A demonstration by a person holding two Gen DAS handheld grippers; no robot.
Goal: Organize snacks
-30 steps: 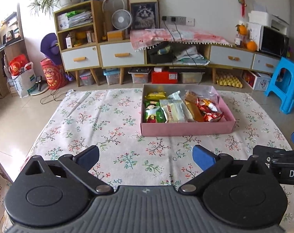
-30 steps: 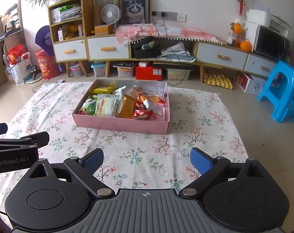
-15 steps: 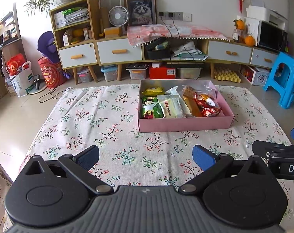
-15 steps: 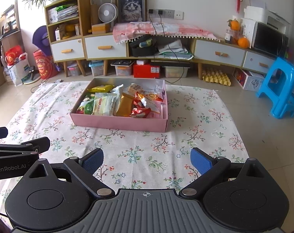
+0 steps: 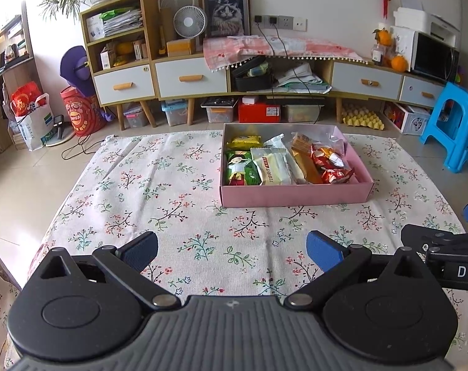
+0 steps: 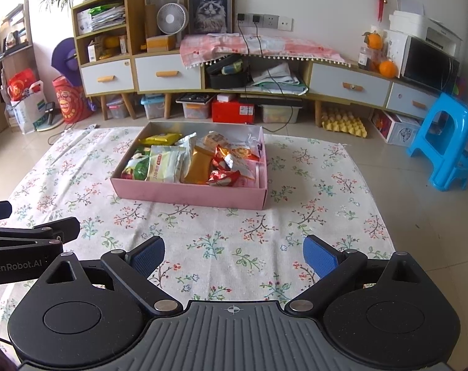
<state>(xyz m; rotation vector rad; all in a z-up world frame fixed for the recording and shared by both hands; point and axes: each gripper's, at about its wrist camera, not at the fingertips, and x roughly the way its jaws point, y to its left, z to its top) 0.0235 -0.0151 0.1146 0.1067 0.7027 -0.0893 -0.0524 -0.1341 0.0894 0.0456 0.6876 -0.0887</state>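
Retreat under way: both grippers sit farther back from shallow pink cardboard box than a second ago, box smaller in both views. Left gripper jaws wide apart, empty; right gripper same. Crinkly snack packets lie packed inside box on floral cloth; none visible outside. Task probably near finished.

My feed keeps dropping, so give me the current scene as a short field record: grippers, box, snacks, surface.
left gripper: open, empty, above the cloth
right gripper: open, empty, above the cloth
pink box: on the floral cloth, ahead of both grippers
snacks: all in the box, including a green packet, a white packet and red wrappers
loose snacks on the cloth: none visible
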